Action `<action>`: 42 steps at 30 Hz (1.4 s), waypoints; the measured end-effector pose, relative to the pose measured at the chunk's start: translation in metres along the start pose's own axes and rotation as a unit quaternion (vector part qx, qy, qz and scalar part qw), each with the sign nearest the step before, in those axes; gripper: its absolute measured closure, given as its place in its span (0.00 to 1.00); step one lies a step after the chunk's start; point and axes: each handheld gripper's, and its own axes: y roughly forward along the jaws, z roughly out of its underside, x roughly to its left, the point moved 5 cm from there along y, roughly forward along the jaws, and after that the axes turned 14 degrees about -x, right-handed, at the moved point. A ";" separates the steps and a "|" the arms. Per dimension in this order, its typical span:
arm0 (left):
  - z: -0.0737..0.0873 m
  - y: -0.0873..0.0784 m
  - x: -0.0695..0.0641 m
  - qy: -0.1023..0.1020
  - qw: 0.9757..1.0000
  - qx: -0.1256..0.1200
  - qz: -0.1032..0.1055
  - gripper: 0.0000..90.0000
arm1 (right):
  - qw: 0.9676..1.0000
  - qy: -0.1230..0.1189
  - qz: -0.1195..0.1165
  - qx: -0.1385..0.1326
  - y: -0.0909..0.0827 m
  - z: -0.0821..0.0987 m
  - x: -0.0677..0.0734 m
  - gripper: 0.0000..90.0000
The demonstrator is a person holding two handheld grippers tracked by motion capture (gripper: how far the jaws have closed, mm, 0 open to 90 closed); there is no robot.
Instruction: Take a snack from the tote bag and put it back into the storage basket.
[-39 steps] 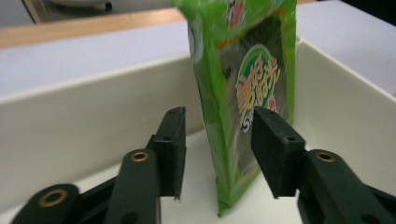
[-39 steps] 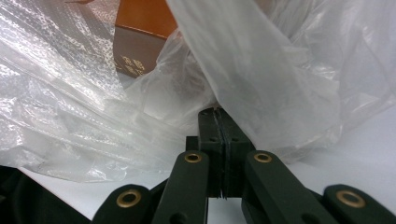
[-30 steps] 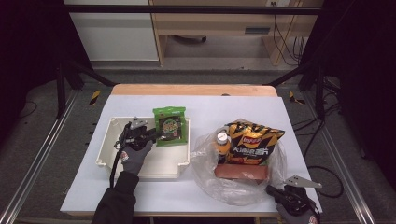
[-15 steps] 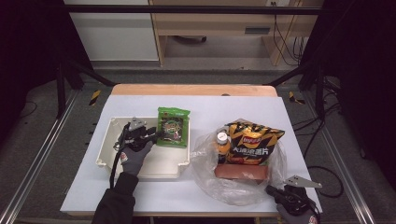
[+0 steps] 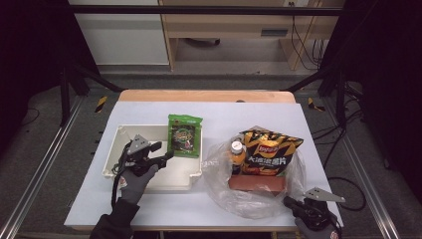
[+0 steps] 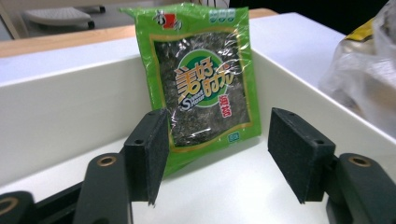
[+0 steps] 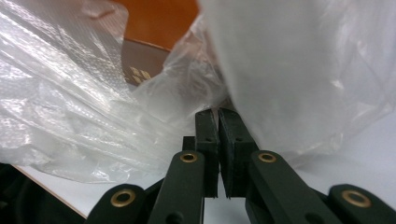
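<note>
A green seaweed packet leans upright against the far wall of the white tray. My left gripper hovers over the tray, just short of the packet. Its jaws have just been opening and stand apart with nothing between them. In the left gripper view the packet stands beyond the gripper, clear of both pads. At the table's front right corner, my right gripper is shut on the edge of the clear plastic bag. In the right gripper view the bag's film bunches around the closed gripper.
Inside the plastic bag are an orange-and-black chips bag, a small orange bottle and a red-brown box. The white table ends at a wooden strip at the back. Dark frame rails run along both sides.
My left gripper has opened, let go of the seaweed packet and drawn back from it toward the near left. The packet stays leaning on the tray wall. The right gripper has not moved.
</note>
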 end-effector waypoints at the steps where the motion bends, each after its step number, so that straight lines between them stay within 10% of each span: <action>1: -0.001 -0.003 -0.001 0.001 1.000 -0.003 0.002 0.41 | 1.000 -0.004 -0.002 -0.004 -0.001 -0.001 0.001 0.96; 16: -0.013 -0.024 -0.022 0.006 0.999 -0.030 0.022 0.37 | 0.995 -0.028 -0.024 -0.087 -0.023 -0.040 0.024 0.80; 30: -0.034 -0.035 -0.046 0.013 0.997 -0.059 0.051 0.35 | 0.982 -0.077 -0.044 -0.166 -0.029 -0.110 0.055 0.64; 42: -0.031 -0.032 -0.051 0.016 0.997 -0.052 0.054 0.34 | 0.979 -0.075 -0.003 -0.190 -0.009 -0.154 0.050 0.53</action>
